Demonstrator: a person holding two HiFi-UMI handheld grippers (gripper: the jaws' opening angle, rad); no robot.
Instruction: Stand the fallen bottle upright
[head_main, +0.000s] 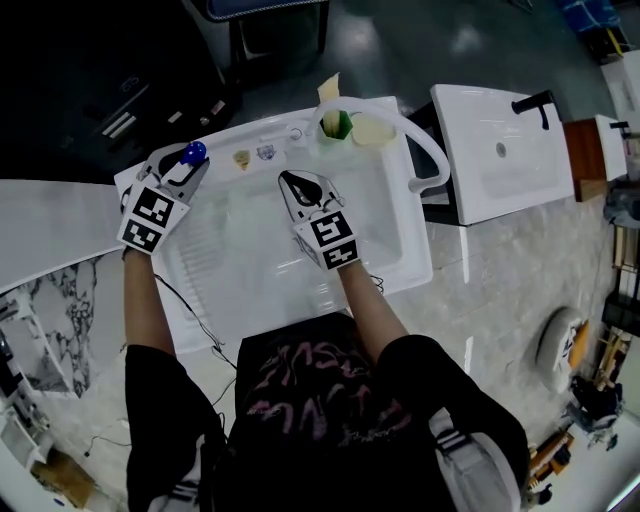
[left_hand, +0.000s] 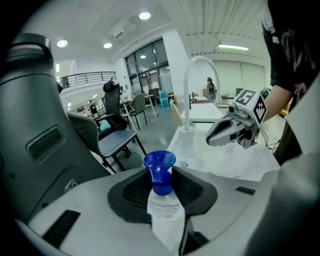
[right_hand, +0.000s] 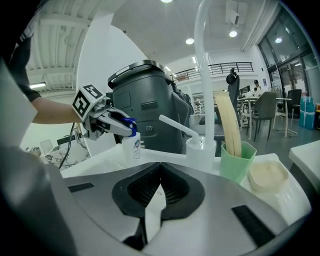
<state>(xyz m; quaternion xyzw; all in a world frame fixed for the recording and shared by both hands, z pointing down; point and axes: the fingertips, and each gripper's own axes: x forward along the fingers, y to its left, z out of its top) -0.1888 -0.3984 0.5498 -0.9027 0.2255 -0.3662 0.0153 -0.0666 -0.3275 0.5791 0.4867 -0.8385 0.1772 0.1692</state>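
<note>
White sink (head_main: 260, 262), green cup (right_hand: 237, 165), curved faucet (right_hand: 200, 75)

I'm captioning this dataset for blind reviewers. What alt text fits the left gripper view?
The left gripper clamps the neck of a clear bottle with a blue cap. Beyond it, the right gripper, jaws together, hovers over a white sink with a curved faucet.

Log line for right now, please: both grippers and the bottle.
left gripper: shut on bottle neck | bottle: upright at sink rim, back-left corner | right gripper: shut, empty, above sink | status: bottle not yet released
</note>
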